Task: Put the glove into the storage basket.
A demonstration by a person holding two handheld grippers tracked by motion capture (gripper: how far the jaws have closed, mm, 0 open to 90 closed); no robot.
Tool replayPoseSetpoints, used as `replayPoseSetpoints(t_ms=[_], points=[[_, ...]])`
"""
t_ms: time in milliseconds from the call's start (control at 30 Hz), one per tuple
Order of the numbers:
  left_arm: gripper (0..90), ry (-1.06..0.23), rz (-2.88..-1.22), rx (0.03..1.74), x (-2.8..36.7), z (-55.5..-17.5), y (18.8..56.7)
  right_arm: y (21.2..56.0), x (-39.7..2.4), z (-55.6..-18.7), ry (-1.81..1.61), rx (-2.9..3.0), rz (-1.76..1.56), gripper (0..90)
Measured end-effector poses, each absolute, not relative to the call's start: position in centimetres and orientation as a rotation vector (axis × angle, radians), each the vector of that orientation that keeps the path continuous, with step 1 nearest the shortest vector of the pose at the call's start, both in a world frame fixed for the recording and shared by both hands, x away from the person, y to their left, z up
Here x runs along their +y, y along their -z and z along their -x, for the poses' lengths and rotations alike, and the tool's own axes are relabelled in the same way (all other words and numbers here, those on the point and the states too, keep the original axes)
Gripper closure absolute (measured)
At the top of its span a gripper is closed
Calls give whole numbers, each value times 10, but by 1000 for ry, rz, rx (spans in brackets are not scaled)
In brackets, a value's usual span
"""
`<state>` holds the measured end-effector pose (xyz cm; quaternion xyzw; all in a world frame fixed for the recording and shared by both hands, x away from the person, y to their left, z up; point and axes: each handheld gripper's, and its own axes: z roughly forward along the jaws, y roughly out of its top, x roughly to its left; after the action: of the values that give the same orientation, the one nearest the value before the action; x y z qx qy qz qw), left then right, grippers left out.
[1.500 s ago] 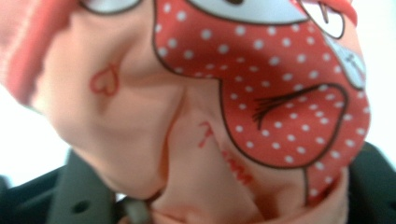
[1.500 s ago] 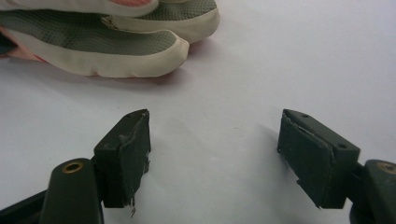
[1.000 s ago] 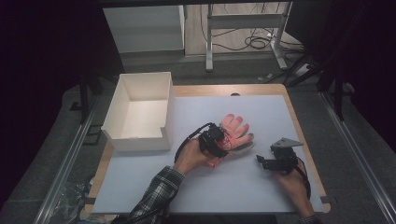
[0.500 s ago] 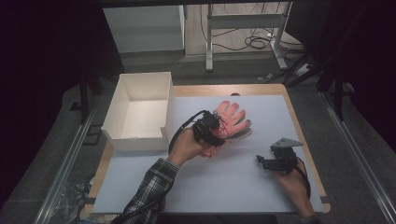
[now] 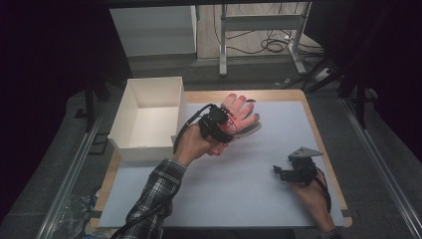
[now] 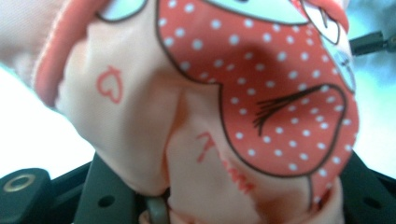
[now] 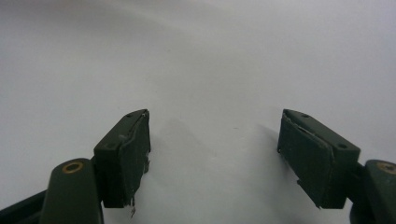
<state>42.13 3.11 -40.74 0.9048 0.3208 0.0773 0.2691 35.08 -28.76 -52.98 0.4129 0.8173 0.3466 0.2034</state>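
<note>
A pink glove (image 5: 241,115) is held up above the table (image 5: 278,149), near the middle of its far side. Red fabric with white dots, a small heart and some red letters can be seen on the glove (image 6: 224,93) in the left gripper view. The glove is pinched by the left tongs (image 5: 226,127), which are closed tight on its cloth. The glove's fingers are spread out and point away from the person. The left tongs are carried by the left hand (image 5: 196,144), and a checked sleeve (image 5: 149,199) is seen behind it.

Just to the left of the glove, a white box (image 5: 149,117) is set on the table's left edge. Its top is open.

The right tongs (image 5: 279,173) are held low over the table, near its right front corner, well apart from the glove. In the right gripper view the right tongs (image 7: 212,154) are seen wide open, with just the pale table top (image 7: 210,56) between the two black jaws. The right hand (image 5: 311,191) is rested close to the table.
</note>
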Motion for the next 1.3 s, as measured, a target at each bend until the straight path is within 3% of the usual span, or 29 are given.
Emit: replayPoseSetpoints(t_ms=[667, 1300], points=[[481, -278, -2382, 1034, 67, -447, 364, 530, -288, -351, -967, 2281, -1151, 257], [477, -425, -2253, 1283, 140, -456, 328, 530, -288, -351, -967, 2280, -1148, 257]])
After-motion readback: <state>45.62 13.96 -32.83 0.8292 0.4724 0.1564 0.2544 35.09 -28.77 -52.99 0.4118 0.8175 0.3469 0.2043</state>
